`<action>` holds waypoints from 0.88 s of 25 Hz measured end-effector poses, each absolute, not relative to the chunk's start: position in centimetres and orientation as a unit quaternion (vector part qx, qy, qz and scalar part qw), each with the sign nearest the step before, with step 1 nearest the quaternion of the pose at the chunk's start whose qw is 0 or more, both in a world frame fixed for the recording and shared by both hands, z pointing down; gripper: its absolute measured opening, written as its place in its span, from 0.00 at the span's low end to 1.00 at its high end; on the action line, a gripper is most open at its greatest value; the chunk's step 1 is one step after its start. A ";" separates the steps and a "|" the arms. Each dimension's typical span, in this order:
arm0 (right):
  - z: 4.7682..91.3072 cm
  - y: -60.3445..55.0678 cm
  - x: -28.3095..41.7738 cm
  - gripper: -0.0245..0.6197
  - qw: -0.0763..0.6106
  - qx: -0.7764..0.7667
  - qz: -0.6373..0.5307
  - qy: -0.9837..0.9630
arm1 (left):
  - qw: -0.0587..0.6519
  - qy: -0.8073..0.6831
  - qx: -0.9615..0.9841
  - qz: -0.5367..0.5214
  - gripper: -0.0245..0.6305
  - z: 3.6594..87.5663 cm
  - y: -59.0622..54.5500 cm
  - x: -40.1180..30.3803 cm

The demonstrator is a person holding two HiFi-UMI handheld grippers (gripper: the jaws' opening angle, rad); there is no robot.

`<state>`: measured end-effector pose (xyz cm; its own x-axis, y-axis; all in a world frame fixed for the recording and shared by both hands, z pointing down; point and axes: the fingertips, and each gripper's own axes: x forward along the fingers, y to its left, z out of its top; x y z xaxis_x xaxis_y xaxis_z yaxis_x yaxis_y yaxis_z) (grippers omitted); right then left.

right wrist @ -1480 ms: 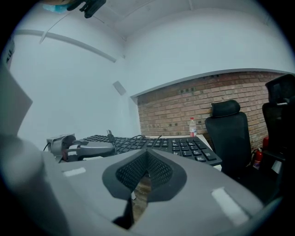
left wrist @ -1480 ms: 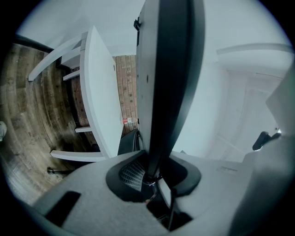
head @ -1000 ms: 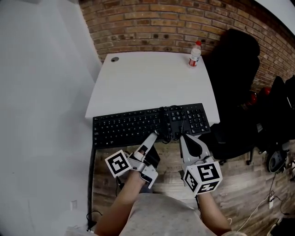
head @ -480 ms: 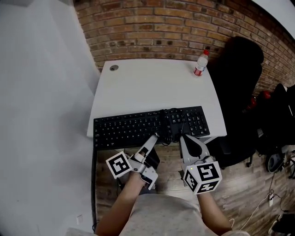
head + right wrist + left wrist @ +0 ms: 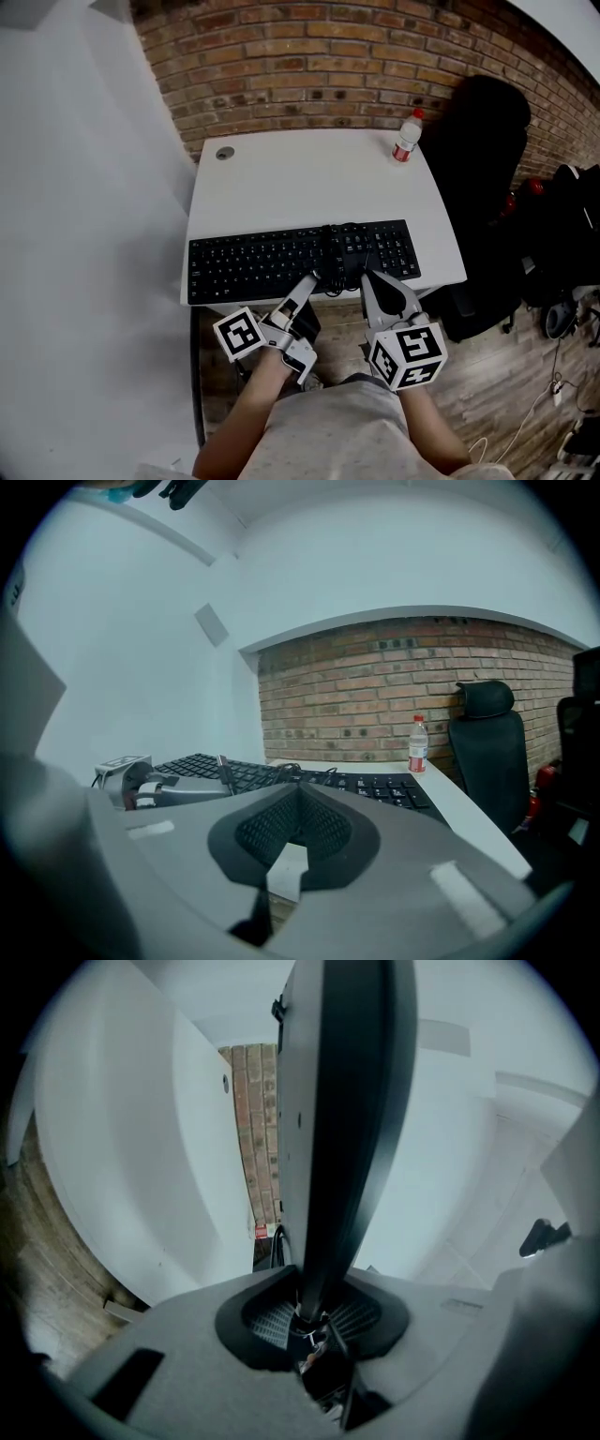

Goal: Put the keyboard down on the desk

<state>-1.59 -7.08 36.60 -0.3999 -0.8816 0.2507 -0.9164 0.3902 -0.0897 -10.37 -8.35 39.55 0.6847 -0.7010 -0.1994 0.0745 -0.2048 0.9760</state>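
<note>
A black keyboard [image 5: 300,261] with a coiled cable [image 5: 339,251] on top lies along the front of the white desk [image 5: 300,183]. My left gripper [image 5: 312,278] is shut on the keyboard's front edge near its middle. In the left gripper view the keyboard [image 5: 347,1101] runs edge-on as a dark slab out of the jaws [image 5: 314,1312]. My right gripper [image 5: 367,276] is shut and holds nothing, its tip right at the keyboard's front edge. In the right gripper view the pads [image 5: 298,794] meet, with the keyboard [image 5: 375,785] beyond them.
A water bottle [image 5: 405,138] with a red cap stands at the desk's back right corner, and a round cable hole [image 5: 223,153] sits back left. A black office chair [image 5: 478,141] stands right of the desk. A brick wall runs behind it, over a wooden floor.
The keyboard, which overhung the desk's front edge, has moved forward with both grippers and now sits within the desk top. The left grip is unchanged.
</note>
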 end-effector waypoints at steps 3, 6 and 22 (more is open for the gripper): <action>36.5 -7.9 -1.8 0.05 0.083 0.544 0.105 -0.828 | 0.592 -0.220 0.703 -0.328 0.15 39.7 -9.2 -10.6; 36.7 -8.6 -2.0 0.05 0.082 0.546 0.106 -0.827 | 0.595 -0.217 0.701 -0.328 0.15 39.9 -10.0 -10.8; 38.7 -17.9 0.1 0.05 0.088 0.534 0.128 -0.831 | 0.610 -0.217 0.694 -0.316 0.15 42.5 -18.7 -8.4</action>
